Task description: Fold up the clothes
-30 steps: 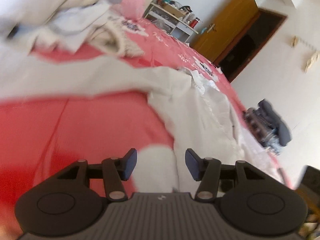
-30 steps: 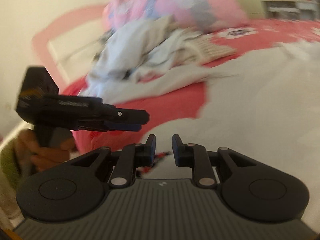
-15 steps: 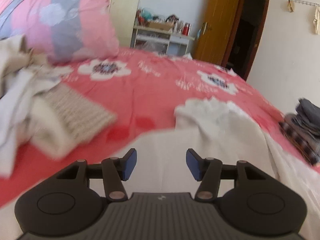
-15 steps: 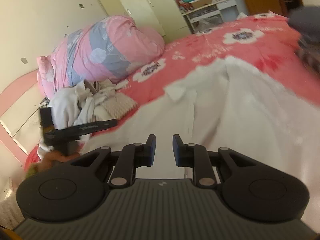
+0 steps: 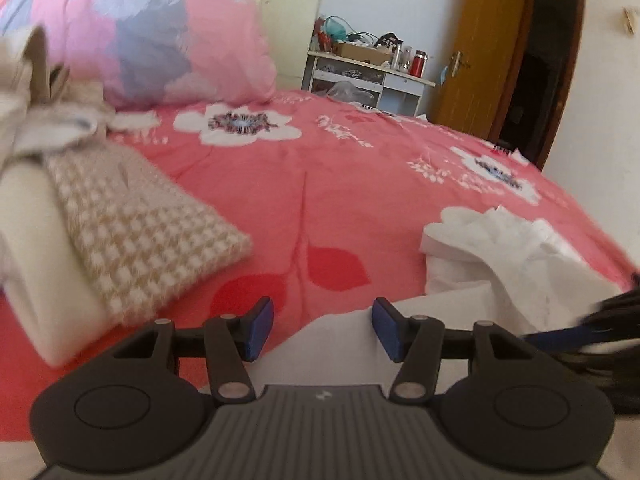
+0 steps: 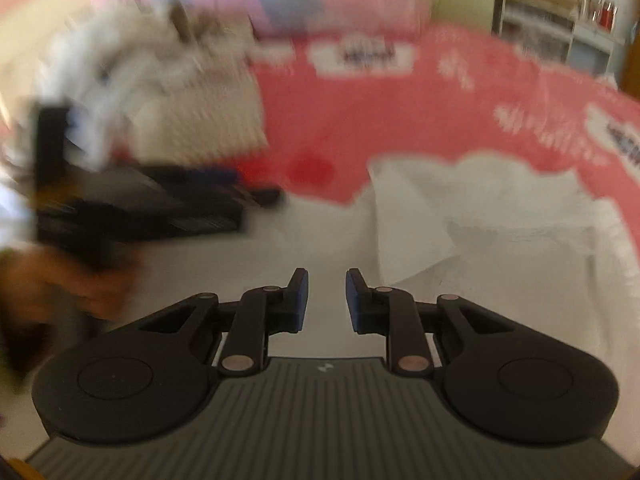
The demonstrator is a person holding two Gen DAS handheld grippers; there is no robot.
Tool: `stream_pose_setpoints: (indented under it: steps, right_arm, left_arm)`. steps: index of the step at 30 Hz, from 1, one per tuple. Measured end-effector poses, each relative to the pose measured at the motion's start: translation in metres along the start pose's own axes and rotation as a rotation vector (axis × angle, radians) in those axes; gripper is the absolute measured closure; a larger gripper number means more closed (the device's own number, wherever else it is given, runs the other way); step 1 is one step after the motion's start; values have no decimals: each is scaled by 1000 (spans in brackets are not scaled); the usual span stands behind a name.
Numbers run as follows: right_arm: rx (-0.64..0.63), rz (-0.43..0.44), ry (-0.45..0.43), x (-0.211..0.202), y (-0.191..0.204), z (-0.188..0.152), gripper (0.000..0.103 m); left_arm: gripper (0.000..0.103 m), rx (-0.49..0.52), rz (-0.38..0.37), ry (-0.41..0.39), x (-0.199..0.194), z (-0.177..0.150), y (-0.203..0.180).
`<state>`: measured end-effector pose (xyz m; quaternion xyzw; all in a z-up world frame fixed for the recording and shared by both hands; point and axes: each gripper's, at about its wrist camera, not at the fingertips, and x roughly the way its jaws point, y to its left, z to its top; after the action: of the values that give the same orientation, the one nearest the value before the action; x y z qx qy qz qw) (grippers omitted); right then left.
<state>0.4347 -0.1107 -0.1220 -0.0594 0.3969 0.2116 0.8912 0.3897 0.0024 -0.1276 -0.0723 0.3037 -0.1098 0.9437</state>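
The white garment (image 5: 500,256) lies spread on the red floral bedsheet (image 5: 320,184), its crumpled end at about two o'clock from the left gripper (image 5: 322,328) and its near edge running just under that gripper's tips. The step in hand looks like picking grip points for a fold. To do it well, each gripper should probably go to an outer edge or corner of the cloth, pinch only the top layer, and lift both sides evenly so that no crease drags.

The left gripper's jaws stand about half apart with nothing between them; only cloth and sheet show behind.

The right gripper (image 6: 326,298) has a narrow gap between its blue pads (image 6: 300,296), also empty, and hovers over the white fabric. That view is blurred.

A houndstooth garment (image 5: 152,236) in the unfolded pile (image 5: 36,120) sits at ten o'clock, well apart from the white garment.
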Motion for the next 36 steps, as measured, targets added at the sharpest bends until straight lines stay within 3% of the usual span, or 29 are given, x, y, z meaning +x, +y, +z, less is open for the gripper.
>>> stream_pose_setpoints:
  steps: [2, 7, 11, 14, 17, 22, 26, 27, 28, 30, 36]
  right_arm:
    - [36, -54, 26, 30, -23, 7, 86]
    - [357, -20, -150, 34, -96, 36, 86]
    - [493, -113, -179, 38, -130, 49, 84]
    - [462, -82, -246, 19, -120, 59, 83]
    - [210, -37, -232, 7, -71, 79, 81]
    - [-184, -62, -74, 41, -2, 101, 75]
    - [-312, -123, 75, 72, 6, 102, 80]
    - [-284, -113, 87, 72, -1, 104, 96]
    - [-256, -103, 98, 72, -7, 105, 100]
    - [-175, -86, 83, 68, -21, 108, 101]
    - [155, -50, -115, 55, -62, 108, 102]
  left_arm:
    - [47, -37, -18, 0, 0, -2, 8]
    - [47, -67, -39, 7, 1, -5, 14]
    - [47, -76, -45, 2, 0, -6, 16]
    - [46, -80, -47, 4, 0, -6, 16]
    - [46, -83, -49, 5, 0, -6, 16]
    - [46, -93, -56, 6, 0, -6, 17]
    - [45, -104, -64, 10, 1, -7, 19]
    - [45, -104, -63, 11, 1, -7, 19]
    - [45, -104, -62, 11, 1, -7, 18]
    - [46, -104, -59, 11, 1, -7, 18]
    - [46, -120, -42, 7, 0, -7, 21]
